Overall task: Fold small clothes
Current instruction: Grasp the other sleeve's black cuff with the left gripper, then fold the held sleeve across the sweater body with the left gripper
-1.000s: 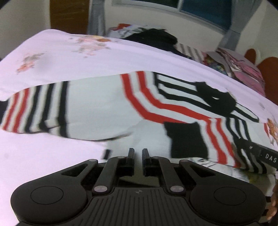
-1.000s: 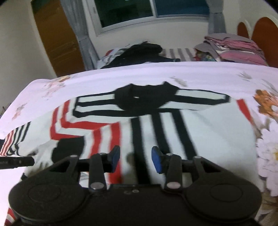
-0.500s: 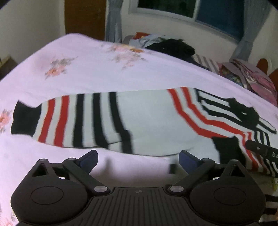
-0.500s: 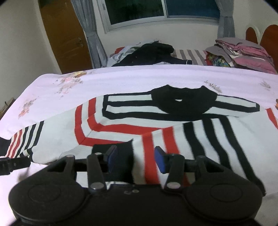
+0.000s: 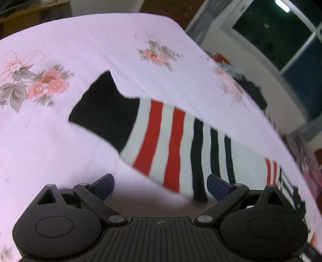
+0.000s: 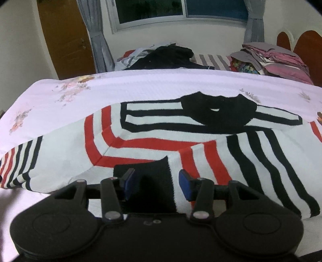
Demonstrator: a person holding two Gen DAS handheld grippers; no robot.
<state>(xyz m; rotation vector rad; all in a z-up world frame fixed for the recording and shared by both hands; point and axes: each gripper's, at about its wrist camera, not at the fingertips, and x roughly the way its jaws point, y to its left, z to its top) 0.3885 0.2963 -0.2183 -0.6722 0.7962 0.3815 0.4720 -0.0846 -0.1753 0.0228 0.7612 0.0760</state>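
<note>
Sweater (image 6: 153, 141): a white knit with red and black stripes is spread flat on the bed, black collar (image 6: 219, 112) toward the far side.
Sleeve (image 5: 161, 141): seen in the left wrist view laid out across the sheet, ending in a black cuff (image 5: 104, 110); the picture is blurred.
Left tool (image 5: 160, 184): the blue-padded fingers (image 5: 102, 185) are held wide apart, nothing is gripped; the sleeve's striped part is framed between them.
Right tool (image 6: 155, 180): the fingers are parted to a moderate gap, nothing is gripped; a black patch (image 6: 149, 177) at the sweater's near edge is framed between them.
Bed sheet (image 5: 60, 141): pale lilac, printed with pink flowers.
Background: a heap of dark clothes (image 6: 165, 55) and a stack of folded garments (image 6: 271, 58) are seen beyond the bed, below a window (image 6: 181, 10).
</note>
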